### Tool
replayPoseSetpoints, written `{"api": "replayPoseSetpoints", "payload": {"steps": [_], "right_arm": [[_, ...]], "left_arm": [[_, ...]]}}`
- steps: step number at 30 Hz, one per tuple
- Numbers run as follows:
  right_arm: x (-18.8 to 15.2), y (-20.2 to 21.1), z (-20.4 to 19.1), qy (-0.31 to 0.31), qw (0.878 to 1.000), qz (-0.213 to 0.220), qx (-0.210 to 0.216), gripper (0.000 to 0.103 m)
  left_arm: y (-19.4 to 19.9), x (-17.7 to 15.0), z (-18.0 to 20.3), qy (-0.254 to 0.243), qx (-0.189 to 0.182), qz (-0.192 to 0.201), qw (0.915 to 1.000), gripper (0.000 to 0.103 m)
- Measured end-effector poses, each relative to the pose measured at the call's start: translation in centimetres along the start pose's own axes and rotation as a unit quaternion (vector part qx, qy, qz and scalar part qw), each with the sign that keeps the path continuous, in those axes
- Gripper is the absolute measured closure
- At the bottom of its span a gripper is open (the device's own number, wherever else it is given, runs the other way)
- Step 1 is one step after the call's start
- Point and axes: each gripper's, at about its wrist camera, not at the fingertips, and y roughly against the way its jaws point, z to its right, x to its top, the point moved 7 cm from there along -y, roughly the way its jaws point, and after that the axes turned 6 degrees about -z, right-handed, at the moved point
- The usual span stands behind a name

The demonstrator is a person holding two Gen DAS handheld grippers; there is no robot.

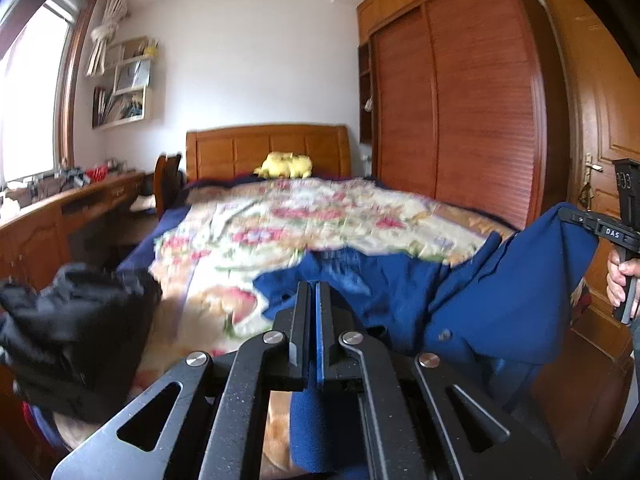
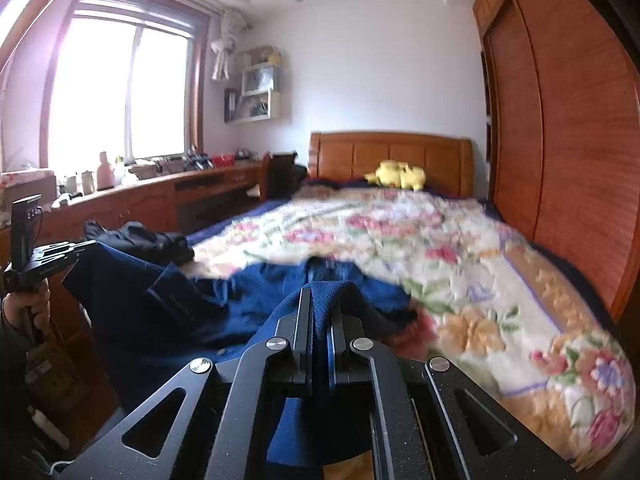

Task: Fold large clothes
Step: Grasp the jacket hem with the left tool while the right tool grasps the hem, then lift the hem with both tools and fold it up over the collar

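Observation:
A large dark blue garment lies partly on the foot of the bed and is lifted at two ends. My left gripper is shut on an edge of its blue fabric. My right gripper is shut on another bunch of the same garment. The right gripper also shows in the left wrist view, holding up a raised corner. The left gripper shows in the right wrist view, holding the garment's other end at the bed's left side.
The bed has a floral blanket, a wooden headboard and a yellow plush toy. A black garment lies at the bed's left corner. A wooden desk runs along the window; a wardrobe and door stand at the right.

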Motion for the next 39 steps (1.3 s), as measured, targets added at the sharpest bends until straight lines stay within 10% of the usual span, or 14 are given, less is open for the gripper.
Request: {"api": "replayPoseSetpoints", "payload": {"steps": [9, 25, 39], "right_arm": [[2.9, 4.2, 2.3, 0.0, 0.998, 0.056, -0.011, 0.099], [-3.5, -12.1, 8.7, -0.037, 0.994, -0.087, -0.049, 0.099], [0.0, -23.4, 9.7, -0.012, 0.99, -0.128, -0.065, 0.099]], "left_arm": [[3.0, 4.9, -0.4, -0.017, 0.011, 0.053, 0.9984, 0.101], [-10.9, 0.8, -3.5, 0.005, 0.043, -0.04, 0.9983, 0.101], [-21.7, 1.8, -5.9, -0.003, 0.072, -0.091, 0.9932, 0.101]]}}
